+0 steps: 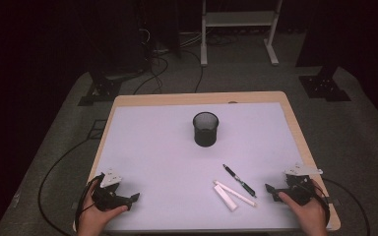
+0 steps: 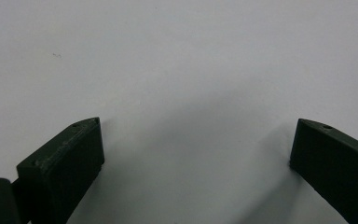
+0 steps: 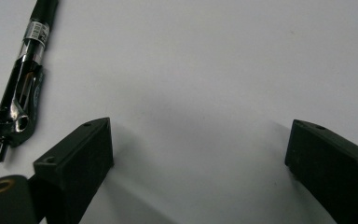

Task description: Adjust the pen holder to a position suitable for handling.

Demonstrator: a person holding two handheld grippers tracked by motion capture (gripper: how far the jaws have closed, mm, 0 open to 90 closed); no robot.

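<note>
A black mesh cup (image 1: 205, 129) stands upright near the middle of the white table top (image 1: 167, 147). A black pen (image 1: 239, 180) lies at the front right, and two white pens (image 1: 231, 194) lie crossed just left of it. My left gripper (image 1: 134, 198) rests at the front left, held by a hand, open over bare surface (image 2: 196, 128). My right gripper (image 1: 268, 189) rests at the front right, open, a short way right of the pens. The black pen's clip end (image 3: 21, 100) lies just left of its left jaw.
The table has a wooden rim (image 1: 302, 142). Cables (image 1: 54, 172) trail on the grey floor at the left. A white metal stand (image 1: 238, 29) and dark equipment bases (image 1: 325, 86) sit beyond the table's far edge.
</note>
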